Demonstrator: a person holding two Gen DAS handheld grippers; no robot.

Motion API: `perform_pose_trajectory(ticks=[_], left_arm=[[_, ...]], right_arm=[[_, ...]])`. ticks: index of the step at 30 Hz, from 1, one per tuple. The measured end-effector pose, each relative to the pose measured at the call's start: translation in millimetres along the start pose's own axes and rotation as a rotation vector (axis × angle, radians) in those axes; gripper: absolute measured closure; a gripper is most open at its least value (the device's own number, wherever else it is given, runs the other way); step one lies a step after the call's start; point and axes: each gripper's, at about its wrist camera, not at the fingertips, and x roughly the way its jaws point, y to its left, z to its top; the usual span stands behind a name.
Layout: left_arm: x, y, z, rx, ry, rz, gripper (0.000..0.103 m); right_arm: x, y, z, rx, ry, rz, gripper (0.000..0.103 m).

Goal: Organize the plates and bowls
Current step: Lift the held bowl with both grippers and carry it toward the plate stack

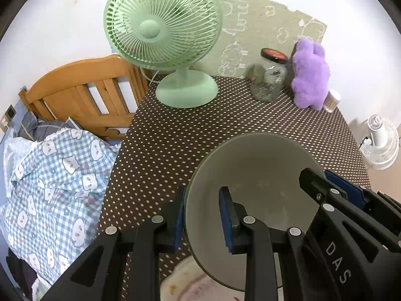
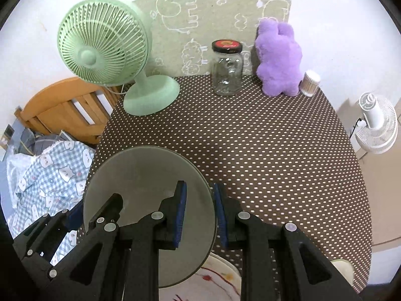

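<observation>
Both the left gripper and the right gripper clamp opposite rims of a grey plate above the dotted table.

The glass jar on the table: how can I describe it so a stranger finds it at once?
Look at the brown dotted table, along its far edge by the wall. Between the green fan and the purple plush toy stands the glass jar. It alone is transparent, apparently empty, with a black lid with red on top.

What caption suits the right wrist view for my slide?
Both tools clamp opposite rims of a grey bowl above the dotted table.
</observation>
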Motion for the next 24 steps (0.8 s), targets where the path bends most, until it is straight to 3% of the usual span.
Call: perform_pose_trajectory(ticks=[24], left_arm=[[-66,-109,-44,0.021,-0.041,-0.019,0.079]], right_arm=[[-84,-113,-42,0.019,-0.046,-0.013,0.077]])
